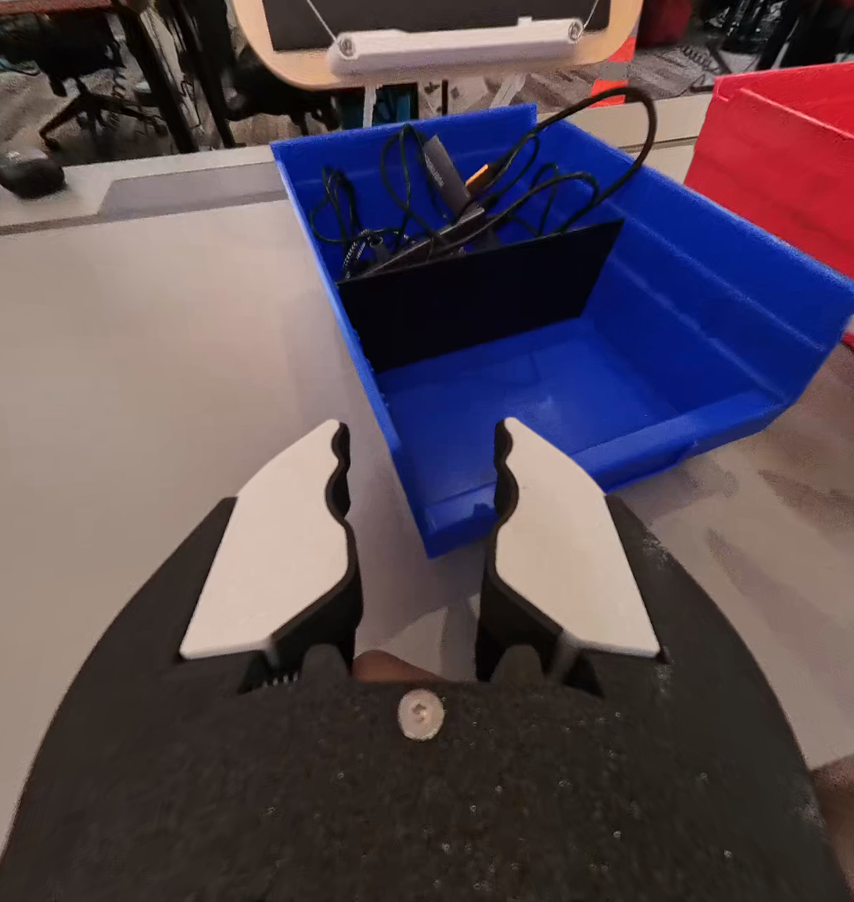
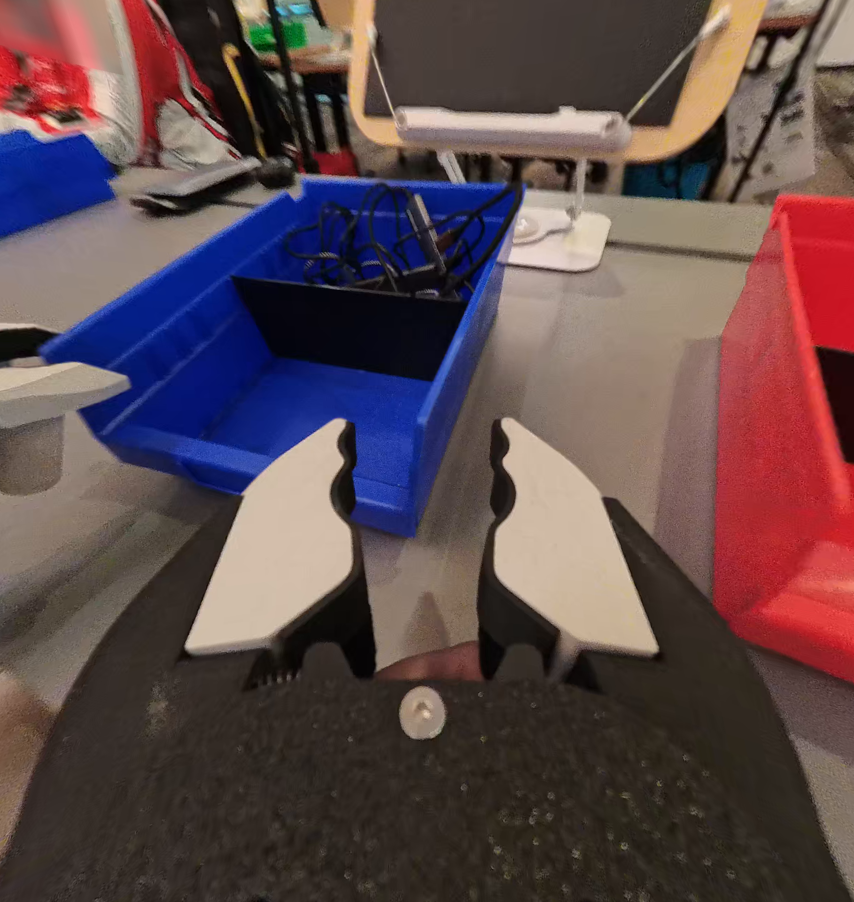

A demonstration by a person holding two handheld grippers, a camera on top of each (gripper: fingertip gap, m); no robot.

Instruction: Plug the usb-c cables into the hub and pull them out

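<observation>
A blue bin [image 1: 708, 273] [image 2: 171, 341] stands on the grey table, split by a black divider [image 1: 478, 293] [image 2: 356, 332]. Its far compartment holds a dark grey hub [image 1: 444, 171] [image 2: 427, 229] leaning upright among tangled black cables [image 1: 537, 195] [image 2: 347, 234], one with an orange plug [image 1: 478, 178]. The near compartment is bare. My left gripper [image 1: 422, 434] is open and empty above the bin's near left corner. My right gripper [image 2: 422, 432] is open and empty above the bin's near right corner. The left gripper also shows in the right wrist view [image 2: 49, 390] at the bin's left.
A red bin [image 1: 796, 185] [image 2: 805, 439] stands to the right of the blue one. A white stand with a wood-framed dark panel [image 1: 439, 44] [image 2: 513, 127] is behind the table. Another blue bin [image 2: 34, 180] sits at the far left. Chairs and clutter lie beyond.
</observation>
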